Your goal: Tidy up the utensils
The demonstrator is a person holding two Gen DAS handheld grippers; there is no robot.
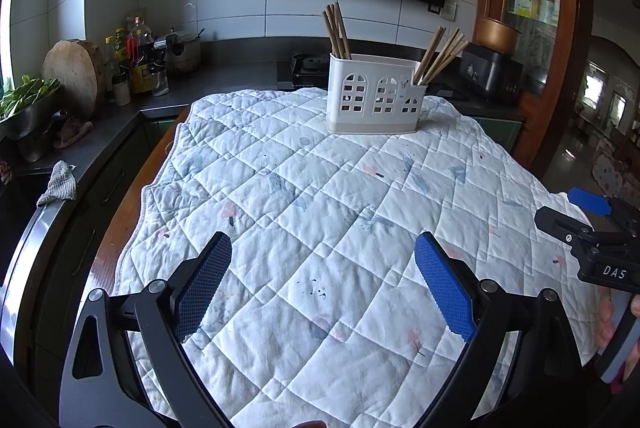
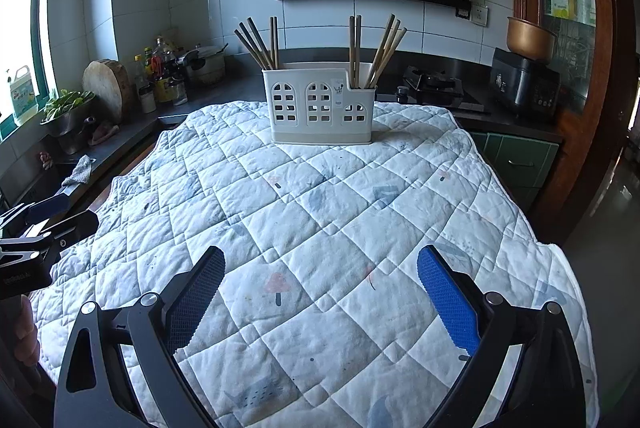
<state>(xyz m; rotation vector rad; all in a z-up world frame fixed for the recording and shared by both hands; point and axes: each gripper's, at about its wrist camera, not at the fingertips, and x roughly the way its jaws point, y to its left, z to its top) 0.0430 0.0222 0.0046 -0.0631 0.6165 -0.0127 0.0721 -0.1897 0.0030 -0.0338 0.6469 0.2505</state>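
Holder [image 2: 320,107] far, dead ahead of right gripper [image 2: 320,300]; chopsticks [image 2: 372,51] near upright. Left gripper [image 1: 324,284] no nearer. Both sets of fingers spread, empty, above quilted surface [image 2: 360,228].

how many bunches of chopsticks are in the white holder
2: one bunch stands in the holder's left end, the other in its right end. Single sticks overlap, so no exact count.
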